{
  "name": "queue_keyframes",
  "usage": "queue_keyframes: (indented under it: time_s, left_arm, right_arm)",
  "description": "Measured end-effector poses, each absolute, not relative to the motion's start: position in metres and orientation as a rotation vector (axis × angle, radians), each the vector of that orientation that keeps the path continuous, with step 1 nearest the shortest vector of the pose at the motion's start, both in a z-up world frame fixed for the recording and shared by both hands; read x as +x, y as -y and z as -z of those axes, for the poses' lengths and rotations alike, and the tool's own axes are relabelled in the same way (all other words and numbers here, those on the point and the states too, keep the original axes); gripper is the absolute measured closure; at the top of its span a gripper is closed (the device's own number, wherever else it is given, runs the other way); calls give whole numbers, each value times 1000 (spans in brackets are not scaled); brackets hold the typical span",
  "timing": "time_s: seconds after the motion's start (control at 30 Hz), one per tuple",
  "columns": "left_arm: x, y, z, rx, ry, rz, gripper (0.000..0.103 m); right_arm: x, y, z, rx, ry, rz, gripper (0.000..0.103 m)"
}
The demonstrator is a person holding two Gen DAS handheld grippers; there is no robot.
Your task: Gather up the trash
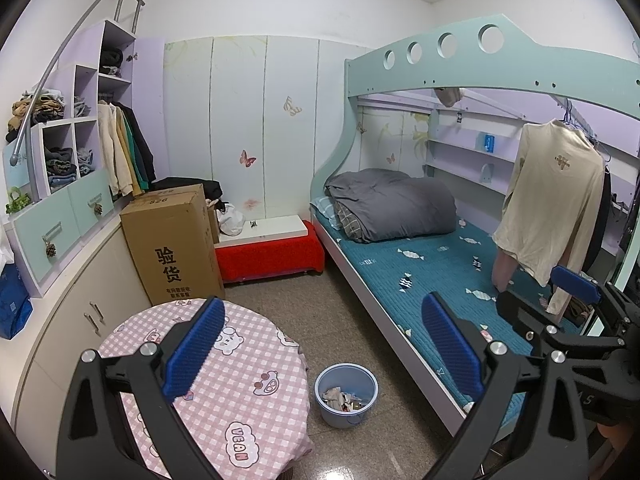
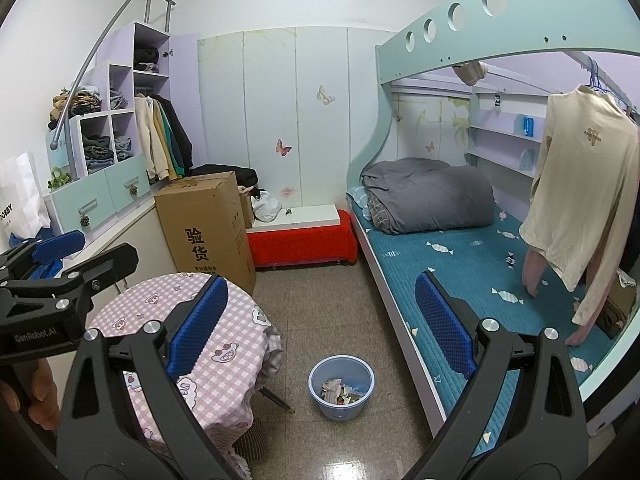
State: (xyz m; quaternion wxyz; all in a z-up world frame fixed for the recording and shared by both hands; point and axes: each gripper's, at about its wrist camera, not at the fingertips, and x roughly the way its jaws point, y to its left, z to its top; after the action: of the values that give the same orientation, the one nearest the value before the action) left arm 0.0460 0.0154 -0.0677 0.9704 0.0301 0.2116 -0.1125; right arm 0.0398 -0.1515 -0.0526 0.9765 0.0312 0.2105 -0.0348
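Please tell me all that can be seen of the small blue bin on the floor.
The blue bin is a round, light blue bucket, plastic by its look, with a darker blue rim. It stands upright on the speckled tile floor, between the round table with the pink checked cloth and the bed, apart from both. It has no lid and holds crumpled paper and wrappers, filling only its bottom. Neither hand-held gripper touches it.

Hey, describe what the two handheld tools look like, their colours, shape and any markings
Both match: the left tool and right tool have black angular frames with cut-out holes, silver round bolts, and two flat fingers faced with blue textured pads. The right view shows white "GenRobot.AI" lettering on the left tool's body. No cables or sleeves show.
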Motion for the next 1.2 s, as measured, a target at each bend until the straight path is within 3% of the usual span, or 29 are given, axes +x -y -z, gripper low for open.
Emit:
queue_keyframes:
  time_s: [1.2]
  left_arm:
    - [121, 38, 69, 52, -464, 142, 6]
  right_arm:
    - [120, 211, 58, 62, -455, -10, 10]
